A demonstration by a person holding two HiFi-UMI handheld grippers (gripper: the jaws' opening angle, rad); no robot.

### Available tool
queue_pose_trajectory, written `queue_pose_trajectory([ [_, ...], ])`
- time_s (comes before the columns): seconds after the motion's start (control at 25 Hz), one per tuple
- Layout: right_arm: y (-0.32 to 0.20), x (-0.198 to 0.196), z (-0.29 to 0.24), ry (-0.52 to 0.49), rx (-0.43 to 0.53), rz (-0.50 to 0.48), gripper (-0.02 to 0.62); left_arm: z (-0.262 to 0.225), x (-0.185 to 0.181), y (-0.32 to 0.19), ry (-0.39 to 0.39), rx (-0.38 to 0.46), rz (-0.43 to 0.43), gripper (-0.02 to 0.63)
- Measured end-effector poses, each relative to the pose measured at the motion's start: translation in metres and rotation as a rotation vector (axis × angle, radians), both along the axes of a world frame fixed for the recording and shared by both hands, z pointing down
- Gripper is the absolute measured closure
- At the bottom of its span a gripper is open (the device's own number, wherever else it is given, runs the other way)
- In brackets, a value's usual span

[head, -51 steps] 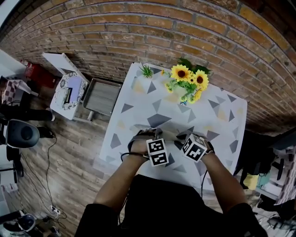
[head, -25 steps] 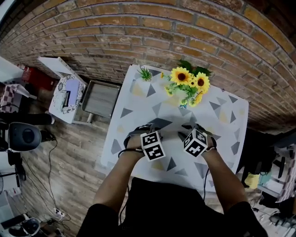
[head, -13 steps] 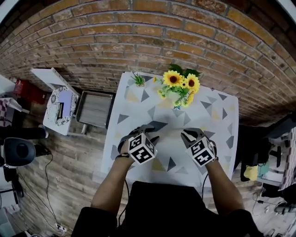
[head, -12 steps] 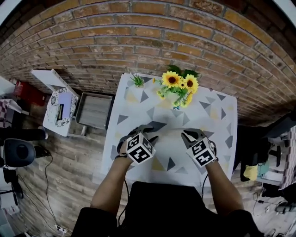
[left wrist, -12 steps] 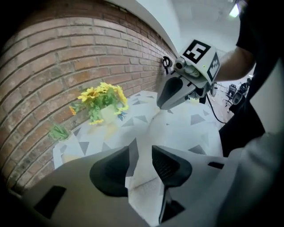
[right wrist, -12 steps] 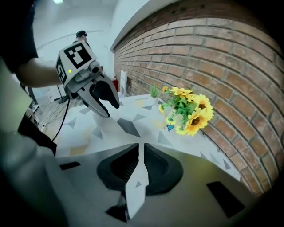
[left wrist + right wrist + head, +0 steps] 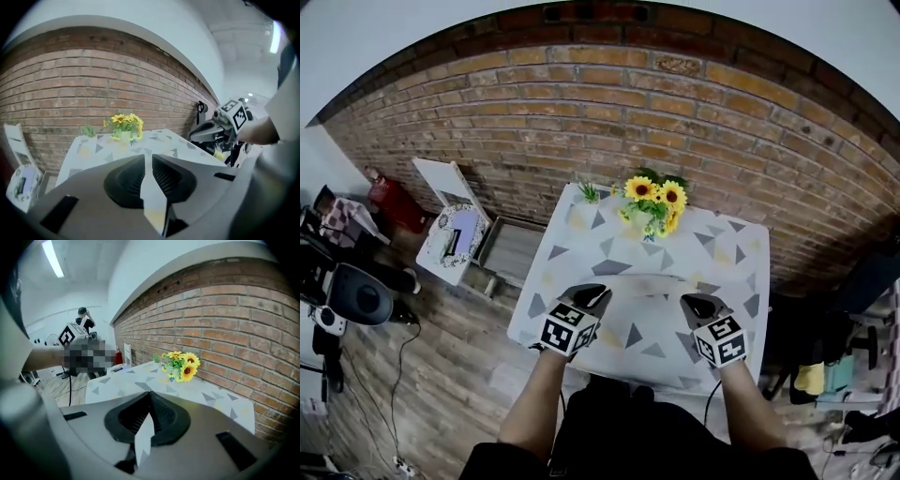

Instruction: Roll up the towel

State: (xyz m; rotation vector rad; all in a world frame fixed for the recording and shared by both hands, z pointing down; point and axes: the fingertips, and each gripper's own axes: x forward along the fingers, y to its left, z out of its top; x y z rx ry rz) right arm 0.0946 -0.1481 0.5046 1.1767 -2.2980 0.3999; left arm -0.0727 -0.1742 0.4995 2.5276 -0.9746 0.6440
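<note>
The towel is a white cloth with grey and yellow triangles, spread over the table. My left gripper is raised over its near left edge. Its jaws have just been closing, and a strip of the patterned cloth is pinched between them. My right gripper is shut on the near right edge, with a strip of cloth caught in its jaws. Both hold the near edge up off the table. In the left gripper view the right gripper shows at the right.
A vase of sunflowers and a small green plant stand at the towel's far edge, against the brick wall. Left of the table are a white folding seat and a black chair on the wood floor.
Both grippers have risen and moved apart to the towel's near corners. Their jaws have closed on the cloth's edge, which now lifts with them.
</note>
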Motion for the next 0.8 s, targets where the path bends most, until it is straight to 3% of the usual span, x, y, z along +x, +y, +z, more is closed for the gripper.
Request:
queue_pose_trajectory([
  [0.28, 0.068, 0.027, -0.016, -0.139, 0.035, 0.011, 0.578, -0.032, 0.004, 0.078, 0.014, 0.062, -0.154, 0.549],
  [0.52, 0.083, 0.037, -0.044, -0.159, 0.124, 0.035, 0.578, -0.047, -0.012, 0.084, -0.031, 0.109, -0.252, 0.569],
  [0.8, 0.061, 0.036, -0.102, -0.156, 0.243, 0.038, 0.578, -0.099, -0.022, 0.06, 0.02, 0.208, -0.231, 0.575],
])
